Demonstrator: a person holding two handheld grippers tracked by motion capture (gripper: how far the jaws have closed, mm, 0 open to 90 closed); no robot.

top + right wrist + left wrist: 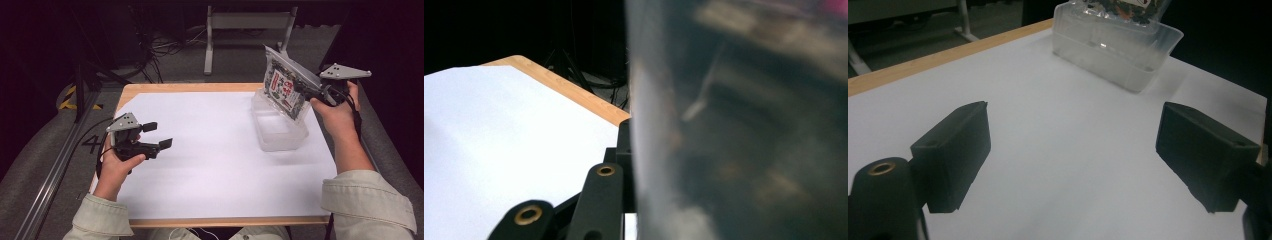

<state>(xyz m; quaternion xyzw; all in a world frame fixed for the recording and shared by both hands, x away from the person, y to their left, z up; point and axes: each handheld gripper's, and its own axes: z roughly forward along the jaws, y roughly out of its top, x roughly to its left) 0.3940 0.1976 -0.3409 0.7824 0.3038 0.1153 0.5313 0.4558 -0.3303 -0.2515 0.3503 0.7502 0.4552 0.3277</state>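
Note:
A printed snack bag [286, 86] with red and white lettering hangs tilted over the clear plastic container [278, 127] at the table's right. My right gripper [306, 89] is shut on the bag's side; up close the bag [744, 125] is a dark blur against the jaw. The bag's lower end [1128, 7] dips into the container [1118, 47] as seen from the left gripper view. My left gripper [157, 135] is held above the white sheet at the left, open, with nothing between its black fingers [955, 152].
A white sheet [210, 165] covers most of the wooden table [190, 87]. Beyond the far edge stand a metal frame's legs [210, 45] and loose cables on the floor. A rail [60, 165] runs along the left side.

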